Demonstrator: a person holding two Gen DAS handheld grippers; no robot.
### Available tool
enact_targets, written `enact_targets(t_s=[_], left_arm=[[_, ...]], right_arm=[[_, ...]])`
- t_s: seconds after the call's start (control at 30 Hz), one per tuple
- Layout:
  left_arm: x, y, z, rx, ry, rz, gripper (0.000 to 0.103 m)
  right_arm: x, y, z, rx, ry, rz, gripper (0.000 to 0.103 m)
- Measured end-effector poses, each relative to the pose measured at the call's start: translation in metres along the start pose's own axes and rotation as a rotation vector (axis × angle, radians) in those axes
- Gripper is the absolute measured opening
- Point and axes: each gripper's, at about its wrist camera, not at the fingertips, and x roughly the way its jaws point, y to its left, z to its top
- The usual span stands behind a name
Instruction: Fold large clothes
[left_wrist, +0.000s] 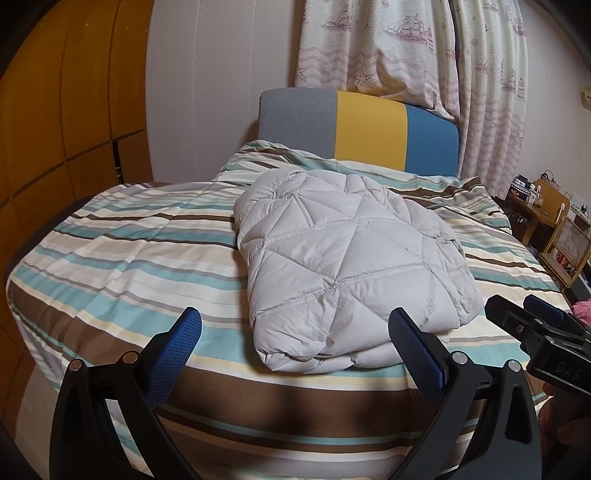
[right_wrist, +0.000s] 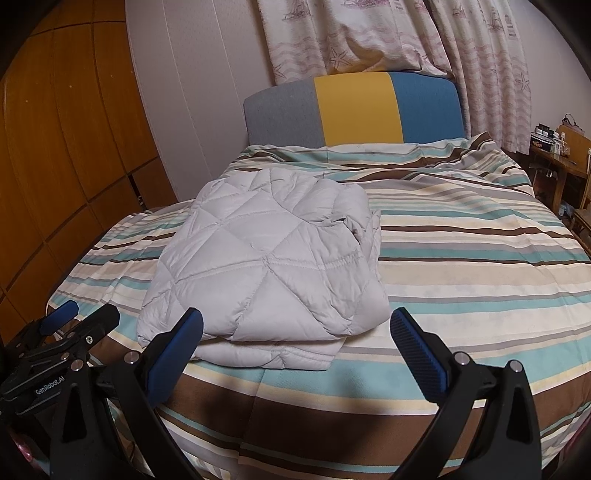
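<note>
Jacket (left_wrist: 343, 254): lay folded into a thick quilted bundle on the bed (left_wrist: 122, 254), near the foot edge, well short of the headboard (left_wrist: 369, 129); layers stacked at the near edge, so judged already folded at least once.
Placement: set close to the foot edge, probably to stay within easy reach from there.
Left gripper (left_wrist: 295, 332): spread wide, empty, held off the foot edge; right finger (left_wrist: 413, 347) in front of the bundle's near right corner, contact not clear; aimed at the near edge, likely to check or take a fold.
Right gripper (right_wrist: 295, 332): also wide and empty, off the foot edge; left finger (right_wrist: 181, 339) overlapped the bundle's near left corner in view, touching or not could not be told.
Pairing: sat side by side, each visible at the other view's margin, probably to work both corners together.
Bed: striped cover, mostly smooth; bare to the right of the bundle.
Progress: judged near done; a last tuck or squaring possibly left.
</note>
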Motion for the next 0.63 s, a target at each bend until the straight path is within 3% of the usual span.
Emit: enact_targets(t_s=[0.33, 0.5, 0.63], left_arm=[[0.007, -0.001, 0.000, 0.015, 0.002, 0.034, 0.100], [0.021, 0.004, 0.001, 0.015, 0.061, 0.031, 0.100], [0.042, 0.021, 0.003, -0.030, 0.109, 0.086, 0.100]], right_arm=[[0.010, -0.003, -0.002, 0.007, 0.022, 0.007, 0.101], [0.017, -0.011, 0.000, 0.020, 0.030, -0.003, 0.101], [0.026, -0.033, 0.011, 0.051, 0.026, -0.044, 0.101]])
